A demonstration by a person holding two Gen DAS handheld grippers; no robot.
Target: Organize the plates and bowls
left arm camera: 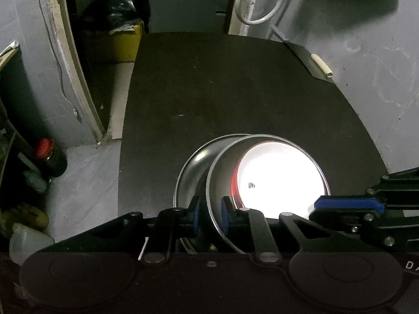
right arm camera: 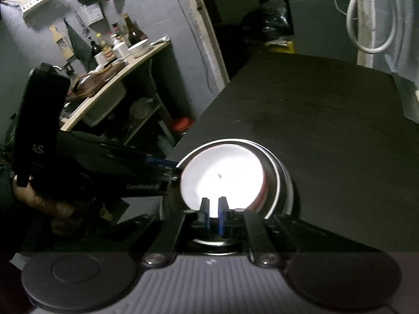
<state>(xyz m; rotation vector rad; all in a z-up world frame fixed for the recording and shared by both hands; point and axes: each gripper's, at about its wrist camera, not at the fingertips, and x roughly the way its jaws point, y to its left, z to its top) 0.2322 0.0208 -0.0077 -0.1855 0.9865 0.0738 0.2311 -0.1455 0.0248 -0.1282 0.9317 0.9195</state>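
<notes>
On the black table [left arm camera: 235, 91] we find a steel bowl [left arm camera: 225, 172] tilted inside a second bowl [left arm camera: 191, 167]. Our left gripper [left arm camera: 210, 216] straddles its rim, pads narrowly apart, contact unclear. Our right gripper [right arm camera: 213, 216] stands closed at the near rim, apparently empty.

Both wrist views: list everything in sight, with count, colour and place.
metal bowls: two, silver, nested askew on table's near end
plate: one, white with red rim, inside upper bowl
table: one, black, centre
hose: one, white, looped on far wall
bottle: one, dark with red cap, floor left
shelf: one, pale, cluttered with bottles, left
left gripper: black, blue pads astride upper bowl's rim
right gripper: black, shut
</notes>
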